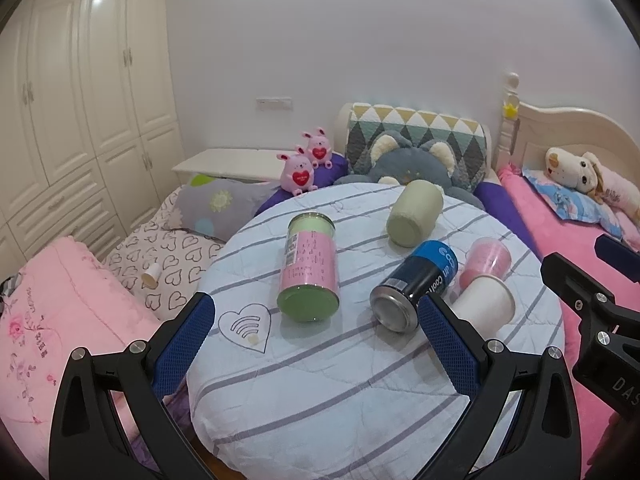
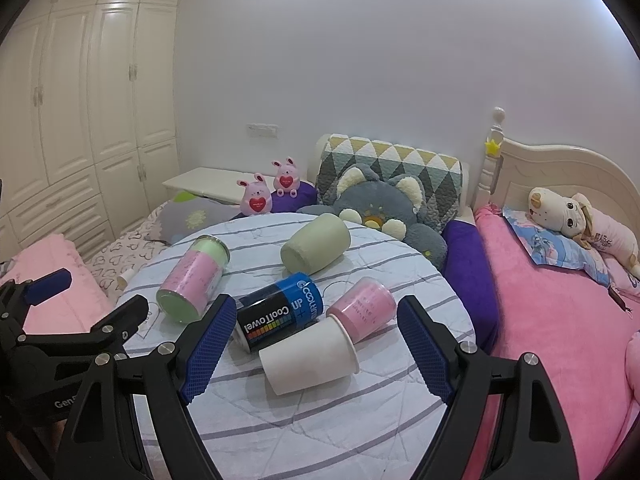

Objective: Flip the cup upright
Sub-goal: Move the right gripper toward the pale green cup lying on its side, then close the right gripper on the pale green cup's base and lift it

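Approach w/ the left gripper (image 1: 316,344) looks premature: in the left wrist view its jaws stand wide apart, holding nothing, over the near part of the round table (image 1: 320,400), and the white cup (image 1: 486,300) lies on its side off to the right, just beside the can (image 1: 412,284) and touching the pink cup (image 1: 486,262), so I'd leave it to the other side. Right wrist view: right gripper (image 2: 316,348) is also spread and empty, w/ the white cup (image 2: 310,354) lying between its fingers, plain paper, rim towards the right and touching the pink cup (image 2: 362,314), base near-left; best bet prob. is to close across the wall mid-body, gently as it'll likely crush, then rotate rim-up clear of the can (image 2: 280,316).
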A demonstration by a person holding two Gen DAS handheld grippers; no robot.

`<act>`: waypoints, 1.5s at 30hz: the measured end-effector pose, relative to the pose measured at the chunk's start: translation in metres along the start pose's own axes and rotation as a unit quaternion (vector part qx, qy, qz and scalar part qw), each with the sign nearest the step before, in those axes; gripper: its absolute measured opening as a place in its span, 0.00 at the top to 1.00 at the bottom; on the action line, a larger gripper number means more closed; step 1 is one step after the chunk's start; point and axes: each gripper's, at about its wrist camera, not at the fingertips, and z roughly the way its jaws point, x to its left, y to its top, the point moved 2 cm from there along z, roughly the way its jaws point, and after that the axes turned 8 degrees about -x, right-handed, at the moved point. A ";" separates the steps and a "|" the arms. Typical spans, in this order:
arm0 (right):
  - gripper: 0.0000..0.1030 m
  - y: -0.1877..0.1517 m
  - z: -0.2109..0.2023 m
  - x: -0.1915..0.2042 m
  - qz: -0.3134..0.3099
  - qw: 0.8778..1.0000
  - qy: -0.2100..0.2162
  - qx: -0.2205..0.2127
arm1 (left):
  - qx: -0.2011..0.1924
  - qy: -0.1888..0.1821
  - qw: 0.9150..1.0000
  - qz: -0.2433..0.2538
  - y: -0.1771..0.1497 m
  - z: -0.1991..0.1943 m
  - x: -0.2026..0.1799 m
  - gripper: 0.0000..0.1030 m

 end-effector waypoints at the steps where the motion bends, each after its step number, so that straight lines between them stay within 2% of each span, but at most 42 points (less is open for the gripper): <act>1: 0.19 -0.001 0.003 0.000 0.001 1.000 -0.001 0.001 | 0.000 0.000 1.000 0.000 0.002 0.002 0.000 0.00; 12: 0.19 0.022 0.043 -0.011 0.022 0.999 -0.006 0.026 | -0.001 0.004 1.000 -0.010 0.028 0.042 0.006 0.00; 19: 0.19 0.039 0.087 -0.008 0.040 0.997 0.017 0.057 | 0.017 0.006 1.000 -0.008 0.045 0.088 0.009 0.00; 24: 0.19 0.048 0.132 -0.004 0.063 0.992 0.039 0.098 | 0.023 0.016 1.000 -0.003 0.059 0.122 0.014 0.00; 28: 0.19 0.050 0.167 -0.008 0.089 0.986 0.042 0.133 | 0.030 0.012 0.999 -0.006 0.067 0.151 0.019 0.00; 34: 0.19 0.046 0.214 -0.012 0.121 0.975 0.031 0.182 | 0.052 0.016 0.998 0.020 0.074 0.193 0.015 0.00; 45: 0.19 0.024 0.277 -0.023 0.184 0.945 0.034 0.269 | 0.076 -0.006 0.997 0.026 0.079 0.242 0.007 0.00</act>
